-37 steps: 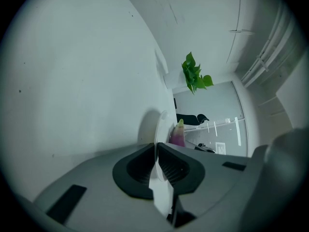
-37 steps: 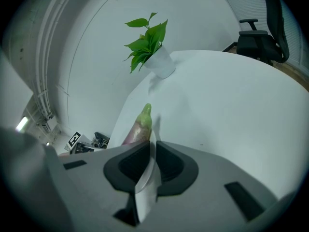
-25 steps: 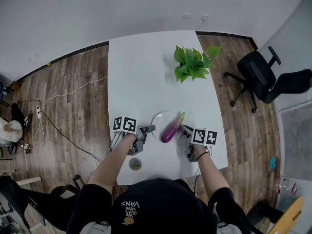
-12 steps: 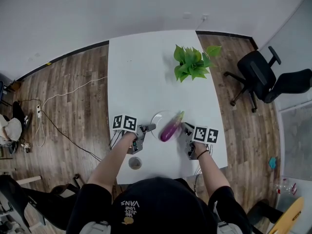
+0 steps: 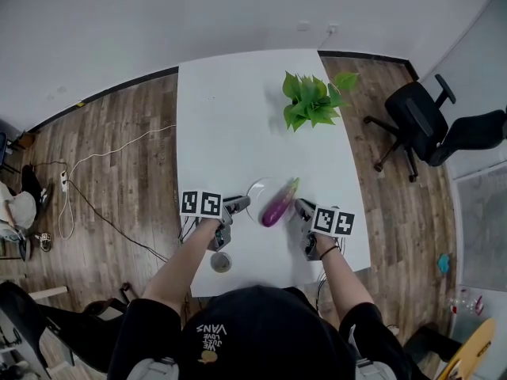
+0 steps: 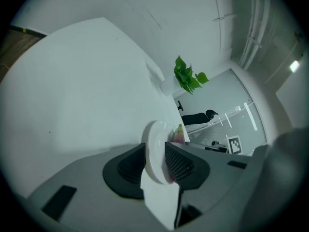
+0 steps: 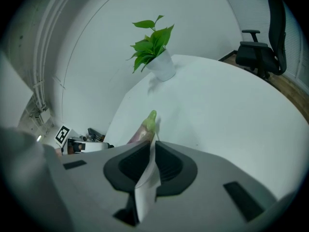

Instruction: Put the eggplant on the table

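A purple eggplant [image 5: 279, 203] with a green stem lies on a small white plate [image 5: 258, 190] over the near part of the white table [image 5: 230, 117]. My left gripper [image 5: 240, 205] is shut on the plate's left rim; the plate [image 6: 155, 151] fills its jaws, and the eggplant [image 6: 179, 135] peeks out behind. My right gripper [image 5: 302, 208] is shut on the right rim, which shows as a thin white edge [image 7: 147, 175] between the jaws. The eggplant [image 7: 146, 125] points away past that gripper's jaws.
A potted green plant [image 5: 312, 101] stands at the table's far right. A small round cup [image 5: 221, 261] sits near the front edge, by my left arm. A black office chair [image 5: 428, 129] is on the right. Cables [image 5: 87, 180] trail over the wooden floor on the left.
The plate with the eggplant has shifted very slightly away from me. Both grippers keep their hold on its rim.
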### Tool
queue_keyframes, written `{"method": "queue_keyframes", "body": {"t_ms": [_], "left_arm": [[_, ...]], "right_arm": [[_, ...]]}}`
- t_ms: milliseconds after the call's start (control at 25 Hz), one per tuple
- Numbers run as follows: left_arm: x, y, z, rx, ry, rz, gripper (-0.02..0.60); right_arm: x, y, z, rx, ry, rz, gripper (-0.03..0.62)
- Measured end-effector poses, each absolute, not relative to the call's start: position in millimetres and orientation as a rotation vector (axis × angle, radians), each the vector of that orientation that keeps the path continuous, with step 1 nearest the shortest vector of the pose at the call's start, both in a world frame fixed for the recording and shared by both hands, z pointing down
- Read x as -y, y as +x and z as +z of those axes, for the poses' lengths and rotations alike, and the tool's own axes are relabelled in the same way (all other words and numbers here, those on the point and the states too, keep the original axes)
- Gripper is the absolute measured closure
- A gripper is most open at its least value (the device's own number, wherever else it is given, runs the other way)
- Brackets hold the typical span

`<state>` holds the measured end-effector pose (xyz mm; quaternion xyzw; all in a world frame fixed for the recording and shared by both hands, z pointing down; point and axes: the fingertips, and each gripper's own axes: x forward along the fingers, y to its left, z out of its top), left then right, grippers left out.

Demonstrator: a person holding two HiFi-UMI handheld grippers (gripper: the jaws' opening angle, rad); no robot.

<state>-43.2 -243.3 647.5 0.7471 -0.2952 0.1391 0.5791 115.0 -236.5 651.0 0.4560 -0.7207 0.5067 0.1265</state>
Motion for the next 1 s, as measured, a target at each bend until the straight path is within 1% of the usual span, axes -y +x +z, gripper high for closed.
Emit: {"method": "queue_keyframes", "body": {"t_ms": [160, 400, 600, 760, 1000], "left_arm": [[247.7, -40.4, 630.3, 0.748, 1.865, 0.297, 0.469], [242.9, -34.3, 602.0, 0.78, 2.077, 0.333, 0.475], [237.2, -35.6, 570.0, 0.822, 2.213, 0.284, 0.513], [231.4, -39.2, 543.4, 0.882, 2.327, 0.231, 0.55], [210.4, -41.7, 513.7, 0.939, 2.476, 0.203, 0.568]], "right_arm": [[236.4, 113.8, 640.6, 2.133, 1.349, 1.412, 0.549], [229.7, 109.5, 619.6, 2.192, 1.381, 1.319, 0.551], [224.5, 106.7, 590.1, 2.28, 1.431, 1.191, 0.551], [215.7, 103.7, 562.1, 2.372, 1.476, 1.081, 0.566], [199.7, 99.3, 516.9, 2.491, 1.55, 0.772, 0.576]]}}
